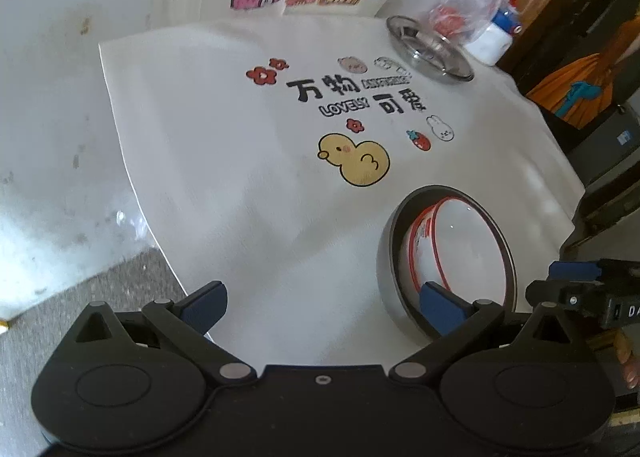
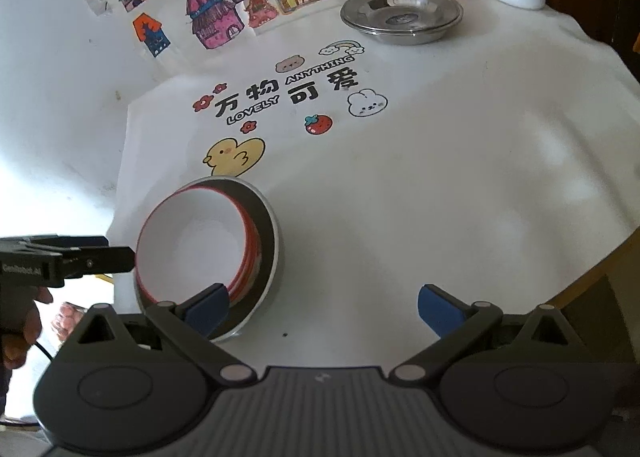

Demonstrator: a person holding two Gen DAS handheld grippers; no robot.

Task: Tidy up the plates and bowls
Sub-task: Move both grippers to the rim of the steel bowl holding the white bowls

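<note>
Two bowls sit nested near the cloth's front edge: a red-rimmed white bowl (image 2: 192, 253) inside a grey bowl (image 2: 269, 241), mouths up, with no long axis. Likely stiff, slick, breakable; I'd pinch the rim. My left gripper (image 1: 324, 307) and right gripper (image 2: 322, 305) both gape, empty.

We see soft, even daylight in both wrist views, bright on the white tablecloth (image 1: 248, 161), with only faint shadows in its folds. The steel plate (image 2: 401, 13) near the cloth's far edge shows pale reflections, and the white bowl (image 1: 466, 241) carries a small glint. Fisheye distortion bends the cloth's edges and darkens the frame corners. Detail looks slightly soft throughout, more so toward the margins.
</note>
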